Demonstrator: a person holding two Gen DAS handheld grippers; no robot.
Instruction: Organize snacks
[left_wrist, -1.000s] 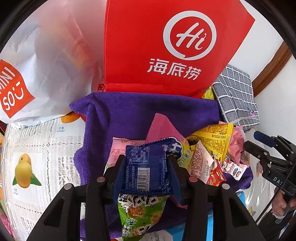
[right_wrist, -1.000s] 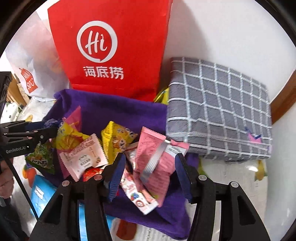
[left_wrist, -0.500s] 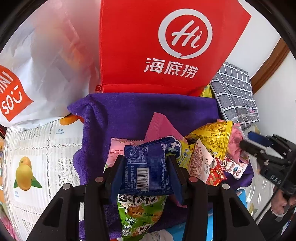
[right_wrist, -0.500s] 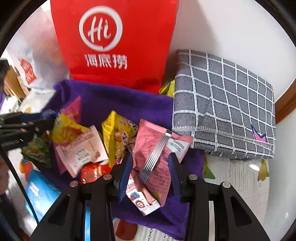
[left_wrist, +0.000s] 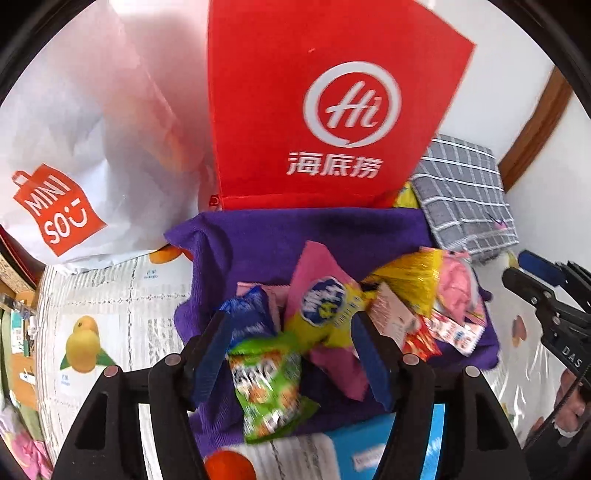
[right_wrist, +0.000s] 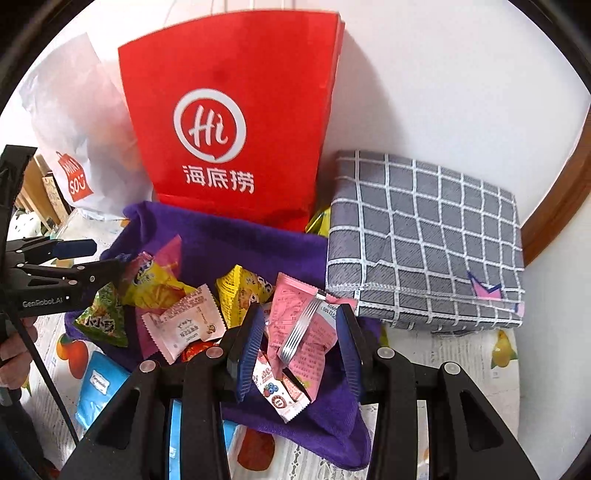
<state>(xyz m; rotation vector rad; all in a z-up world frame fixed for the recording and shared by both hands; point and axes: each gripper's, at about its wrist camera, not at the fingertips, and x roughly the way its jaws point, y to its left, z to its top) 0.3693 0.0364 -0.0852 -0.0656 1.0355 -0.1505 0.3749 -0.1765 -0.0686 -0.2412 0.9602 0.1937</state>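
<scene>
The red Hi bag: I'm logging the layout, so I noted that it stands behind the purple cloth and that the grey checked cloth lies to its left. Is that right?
Not quite. The red Hi bag does stand behind the purple cloth, but the grey checked cloth lies to its right, not its left. The right wrist view shows this plainly; on the left is a white Miniso bag.

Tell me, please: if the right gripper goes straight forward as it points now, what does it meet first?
Most likely the pink snack packet, which lies between the open fingers of the right gripper on the purple towel. Depth is unclear.
</scene>
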